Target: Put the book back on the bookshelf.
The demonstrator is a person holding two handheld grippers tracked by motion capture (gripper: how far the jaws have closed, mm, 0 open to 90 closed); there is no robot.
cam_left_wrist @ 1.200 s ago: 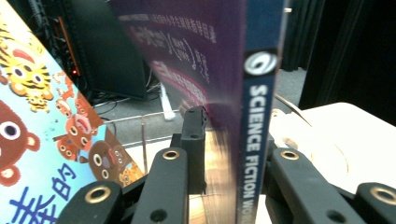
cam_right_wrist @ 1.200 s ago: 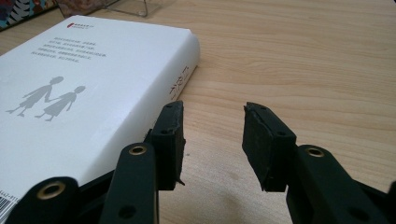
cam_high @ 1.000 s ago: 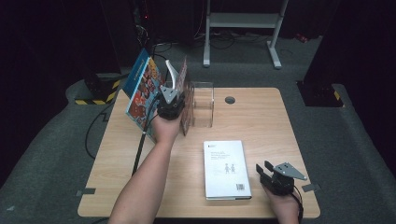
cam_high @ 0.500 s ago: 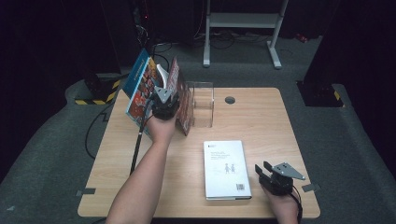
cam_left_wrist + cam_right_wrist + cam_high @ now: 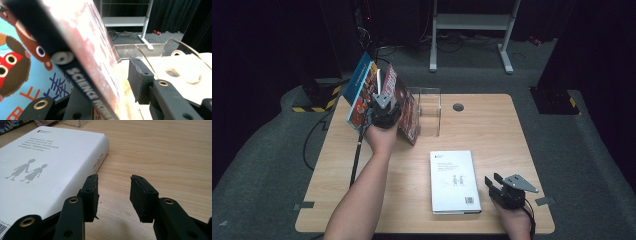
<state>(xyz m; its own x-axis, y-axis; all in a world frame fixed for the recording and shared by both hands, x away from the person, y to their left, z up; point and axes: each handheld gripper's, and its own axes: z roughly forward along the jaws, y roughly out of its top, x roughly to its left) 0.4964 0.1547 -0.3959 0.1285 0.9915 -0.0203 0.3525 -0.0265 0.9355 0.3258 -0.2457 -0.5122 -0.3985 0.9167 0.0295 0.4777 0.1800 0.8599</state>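
A red science-fiction paperback (image 5: 406,111) stands tilted at the table's back left, and my left gripper (image 5: 382,104) is shut on its lower edge. In the left gripper view the paperback's spine (image 5: 95,57) runs between the jaws, with one pad (image 5: 137,80) against its right side. A blue picture book (image 5: 360,91) leans just left of it. A white book (image 5: 454,180) lies flat near the front. My right gripper (image 5: 493,181) rests open beside that book's right edge, jaws (image 5: 113,192) apart over bare wood.
A clear acrylic book stand (image 5: 429,112) sits right of the red paperback. The wooden table (image 5: 492,130) has a round cable hole (image 5: 458,107) near its back edge. A white metal frame (image 5: 469,22) stands on the floor beyond.
My left gripper has shifted slightly left with the red paperback, bringing it closer to the blue book. The right gripper has stayed put.
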